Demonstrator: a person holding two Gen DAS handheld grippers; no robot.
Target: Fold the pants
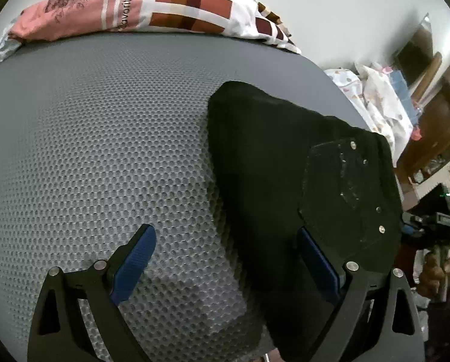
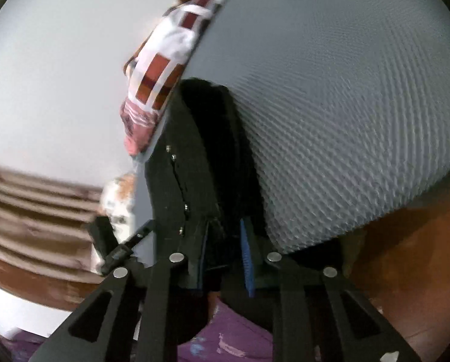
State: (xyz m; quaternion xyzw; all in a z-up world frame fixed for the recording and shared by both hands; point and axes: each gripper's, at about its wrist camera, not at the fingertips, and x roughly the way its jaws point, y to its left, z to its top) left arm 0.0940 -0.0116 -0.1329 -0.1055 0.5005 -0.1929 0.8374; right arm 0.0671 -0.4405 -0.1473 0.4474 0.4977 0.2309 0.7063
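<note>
Black pants [image 1: 264, 163] lie on the grey honeycomb mat [image 1: 104, 150], at the right in the left wrist view; a back pocket with studs [image 1: 345, 193] faces up. My left gripper [image 1: 228, 253] is open, its blue left pad [image 1: 134, 268] over bare mat and its right pad [image 1: 315, 262] over the pants. In the right wrist view my right gripper [image 2: 225, 241] is shut on the pants [image 2: 206, 150] at their near edge by the mat's edge, the fabric pinched between the blue pads [image 2: 246, 259].
A pink, white and brown patterned quilt [image 1: 164, 3] lies along the mat's far edge; it also shows in the right wrist view [image 2: 161, 69]. A printed white cloth pile [image 1: 372, 99] and brown furniture [image 1: 435, 126] stand at the right. Brown floor [image 2: 405, 271] lies beyond the mat edge.
</note>
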